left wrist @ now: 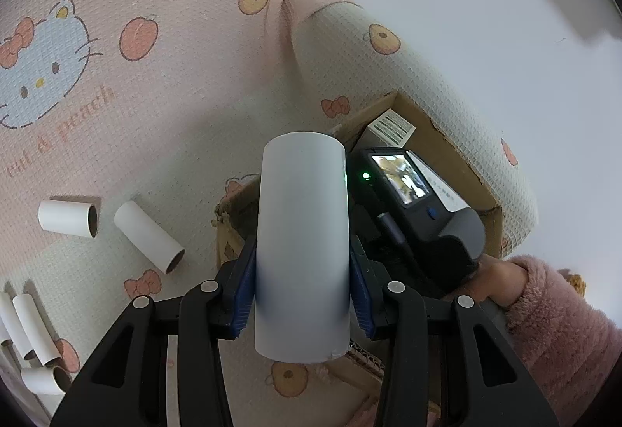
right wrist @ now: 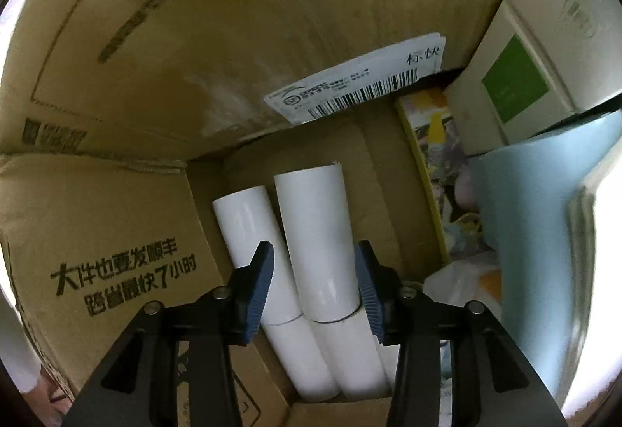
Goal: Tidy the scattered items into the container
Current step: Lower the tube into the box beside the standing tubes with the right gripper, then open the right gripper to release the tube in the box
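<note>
My left gripper is shut on a white cardboard tube, held upright above the mat next to the cardboard box. Two more white tubes lie on the mat at the left, and several others lie at the lower left. My right gripper is inside the box, open, its pads either side of a tube without squeezing it. Several white tubes lie on the box floor.
The other gripper's body with a lit screen and a pink-sleeved hand sit over the box. The mat has a cartoon cat print. Inside the box are a light blue container, a white carton and a colourful booklet.
</note>
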A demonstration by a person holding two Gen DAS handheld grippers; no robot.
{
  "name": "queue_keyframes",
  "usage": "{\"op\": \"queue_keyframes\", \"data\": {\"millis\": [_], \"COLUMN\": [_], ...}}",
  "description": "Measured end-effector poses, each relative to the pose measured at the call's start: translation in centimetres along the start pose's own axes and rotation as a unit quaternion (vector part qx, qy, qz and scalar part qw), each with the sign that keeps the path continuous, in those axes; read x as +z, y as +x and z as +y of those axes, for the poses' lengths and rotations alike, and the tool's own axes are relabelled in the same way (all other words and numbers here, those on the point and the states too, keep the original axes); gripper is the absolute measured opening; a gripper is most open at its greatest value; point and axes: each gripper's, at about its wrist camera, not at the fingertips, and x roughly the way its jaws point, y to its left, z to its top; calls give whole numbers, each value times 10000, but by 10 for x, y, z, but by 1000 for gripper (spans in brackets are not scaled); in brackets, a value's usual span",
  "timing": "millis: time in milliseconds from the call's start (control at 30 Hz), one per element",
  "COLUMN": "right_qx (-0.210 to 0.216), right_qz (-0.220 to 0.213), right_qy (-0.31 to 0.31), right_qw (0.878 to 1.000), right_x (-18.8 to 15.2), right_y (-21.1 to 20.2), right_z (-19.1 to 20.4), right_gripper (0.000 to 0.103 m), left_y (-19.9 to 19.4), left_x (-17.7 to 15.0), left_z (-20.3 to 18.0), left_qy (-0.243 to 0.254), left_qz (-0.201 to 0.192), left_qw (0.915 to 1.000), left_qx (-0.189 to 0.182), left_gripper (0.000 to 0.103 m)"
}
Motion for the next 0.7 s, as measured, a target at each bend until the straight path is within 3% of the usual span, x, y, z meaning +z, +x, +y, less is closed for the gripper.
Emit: {"op": "queue_keyframes", "data": {"millis": [233,400,700], "right_qx": [-9,-435,-560], "right_qz": [195,249,228], "right_qy": [-179,-621,-537], "right_qw": [9997,9968,9967], "right_x": [2,-3,-13], "right_y": [15,12,-4], "right_z": [3,18,13], "right_gripper": [37,36,37], "left_y": [2,4,2], "left_x": [1,3,4], "left_z": [2,3,1], "left_qy": [11,17,60], "left_qz": [28,33,41], "left_qw": [10000,10000,9999], "left_qx": [35,72,157], "left_gripper": [47,47,47]}}
